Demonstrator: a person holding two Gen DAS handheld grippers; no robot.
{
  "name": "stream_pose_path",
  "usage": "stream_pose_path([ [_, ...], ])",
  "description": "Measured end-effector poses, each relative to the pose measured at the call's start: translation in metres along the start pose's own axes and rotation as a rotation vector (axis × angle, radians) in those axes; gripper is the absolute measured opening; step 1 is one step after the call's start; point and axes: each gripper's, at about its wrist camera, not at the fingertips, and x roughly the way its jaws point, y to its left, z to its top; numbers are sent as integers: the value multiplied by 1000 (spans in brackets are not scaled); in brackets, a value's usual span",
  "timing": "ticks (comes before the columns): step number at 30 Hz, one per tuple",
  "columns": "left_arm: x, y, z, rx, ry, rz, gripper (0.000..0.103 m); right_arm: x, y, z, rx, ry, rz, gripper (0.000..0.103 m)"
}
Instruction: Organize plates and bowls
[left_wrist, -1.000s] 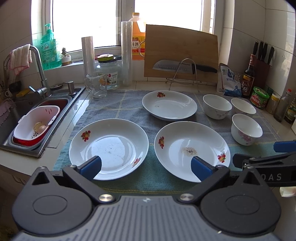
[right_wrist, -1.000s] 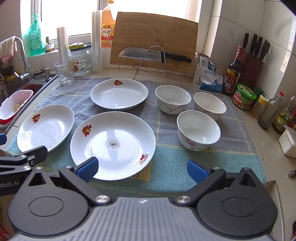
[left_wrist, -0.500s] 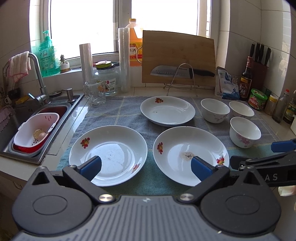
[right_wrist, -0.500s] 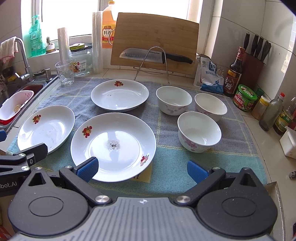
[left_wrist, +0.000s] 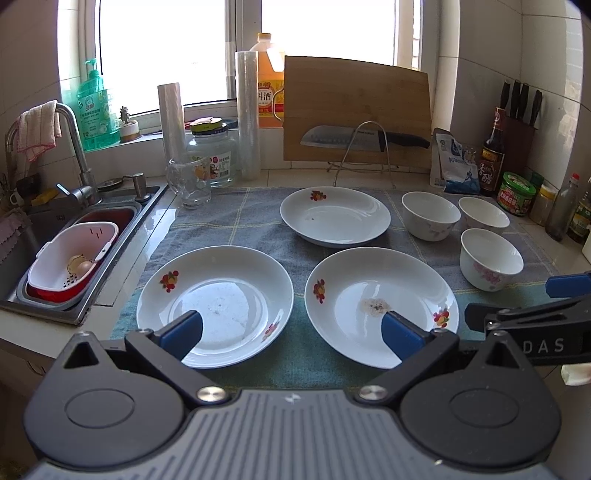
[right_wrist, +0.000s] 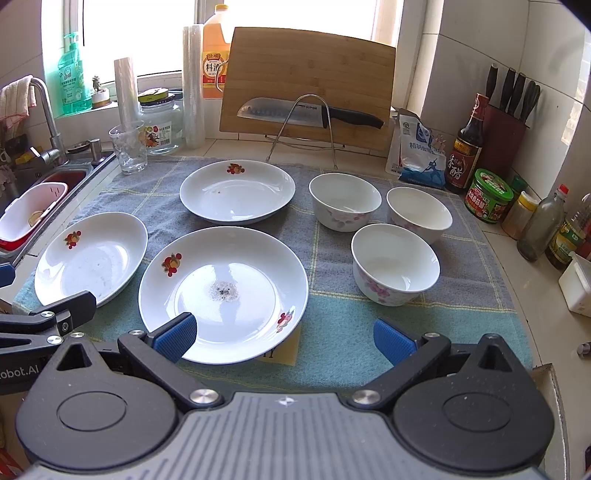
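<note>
While both sets of jaws gape empty, a yellowish paper scrap (right_wrist: 282, 347), perhaps a label, under the speckled plate (right_wrist: 223, 291) in the right view only.

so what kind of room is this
Most likely a home kitchen counter under a window: a sink with a tap on the left, a cutting board with a knife propped on a rack, and a knife block beside sauce bottles.
</note>
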Motion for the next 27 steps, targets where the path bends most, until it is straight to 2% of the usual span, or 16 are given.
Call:
stream_pose_path([
  [27,0,1,1,-13,-4,11,102,0,-3,4,-6,-14,11,103],
])
